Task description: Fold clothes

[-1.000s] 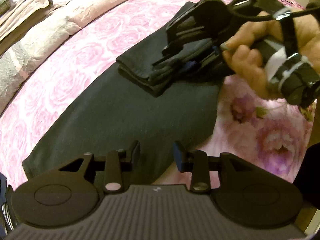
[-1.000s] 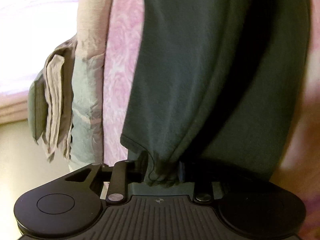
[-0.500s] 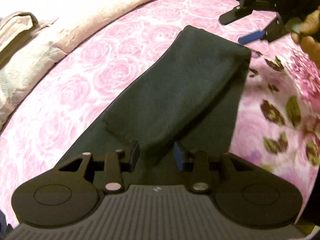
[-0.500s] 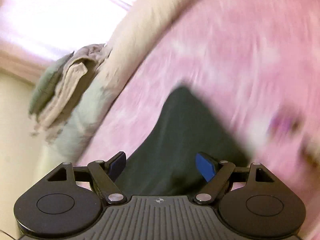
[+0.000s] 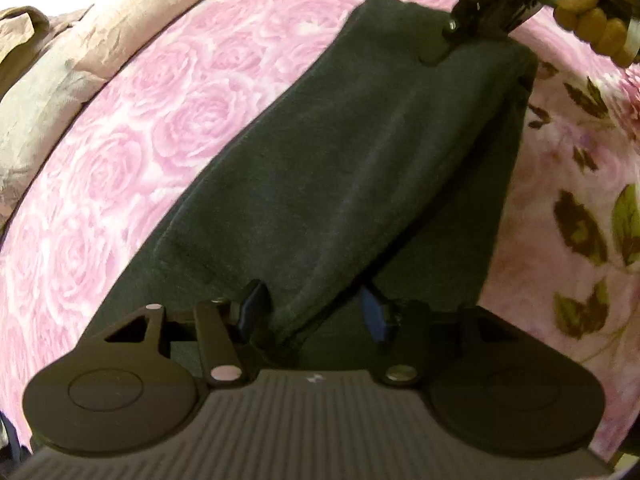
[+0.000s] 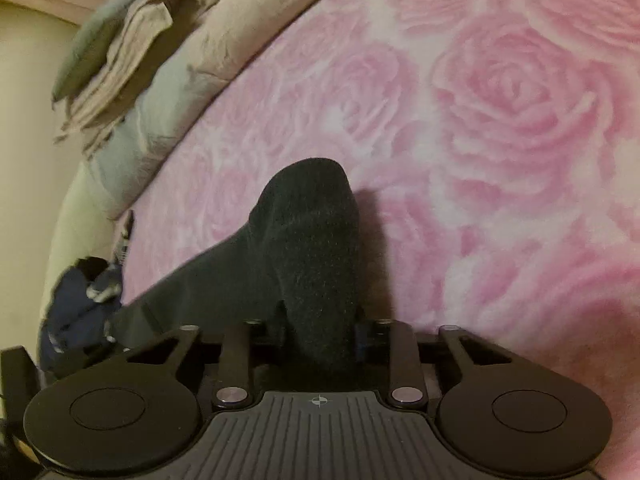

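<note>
Rose-printed bed cover (image 5: 192,92) carries your dark folded garment (image 5: 344,168). Your left gripper (image 5: 312,312) stands parted around its near edge. Your right gripper (image 6: 318,336) pinches the far corner, fingertips hidden by cloth.

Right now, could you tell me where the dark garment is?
The dark garment lies folded lengthwise on the pink rose bedspread, centre of the left wrist view, its far end at the right gripper.

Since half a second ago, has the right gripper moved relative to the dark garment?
Yes. In the left wrist view the right gripper came down from above the rose bedspread onto the dark garment at its far corner, and its fingers now pinch the cloth.
</note>
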A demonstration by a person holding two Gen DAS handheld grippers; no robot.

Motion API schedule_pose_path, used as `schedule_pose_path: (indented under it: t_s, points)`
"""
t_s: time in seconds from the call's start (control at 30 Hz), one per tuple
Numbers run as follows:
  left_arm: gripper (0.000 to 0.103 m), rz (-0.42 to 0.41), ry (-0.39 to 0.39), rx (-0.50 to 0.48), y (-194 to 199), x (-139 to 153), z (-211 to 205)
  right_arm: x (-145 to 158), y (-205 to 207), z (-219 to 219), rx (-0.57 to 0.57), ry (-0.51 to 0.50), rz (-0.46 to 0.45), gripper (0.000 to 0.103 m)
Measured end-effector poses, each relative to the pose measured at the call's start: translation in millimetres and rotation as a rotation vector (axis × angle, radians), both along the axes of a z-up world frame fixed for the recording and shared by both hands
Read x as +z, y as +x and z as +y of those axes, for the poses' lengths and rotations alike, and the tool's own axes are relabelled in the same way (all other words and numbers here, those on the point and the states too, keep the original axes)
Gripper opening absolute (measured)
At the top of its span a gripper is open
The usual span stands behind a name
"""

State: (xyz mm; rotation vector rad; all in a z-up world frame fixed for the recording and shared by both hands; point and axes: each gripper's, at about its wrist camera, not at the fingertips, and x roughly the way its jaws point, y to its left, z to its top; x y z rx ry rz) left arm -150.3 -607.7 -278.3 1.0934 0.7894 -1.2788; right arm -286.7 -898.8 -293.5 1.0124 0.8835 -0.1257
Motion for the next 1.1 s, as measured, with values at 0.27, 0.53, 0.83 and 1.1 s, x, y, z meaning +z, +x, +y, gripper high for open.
schedule_pose_path:
  t_s: [0.27, 0.53, 0.83, 1.1]
  points:
    - [0.045, 0.101, -0.032, -0.067, -77, 20, -41, 42, -92, -65, -0.139, -0.033, 0.054, 0.016]
    - [0.045, 0.205, -0.115, -0.140, -127, 30, -78, 85, -174, -113, -0.237, -0.094, 0.112, 0.016]
    - [0.045, 0.141, -0.160, -0.070, -96, 62, -28, 148, -112, -41, -0.200, -0.344, 0.234, 0.017]
    - [0.045, 0.123, -0.168, 0.111, -8, 78, 87, 224, 23, 134, -0.001, -0.577, 0.175, 0.017]
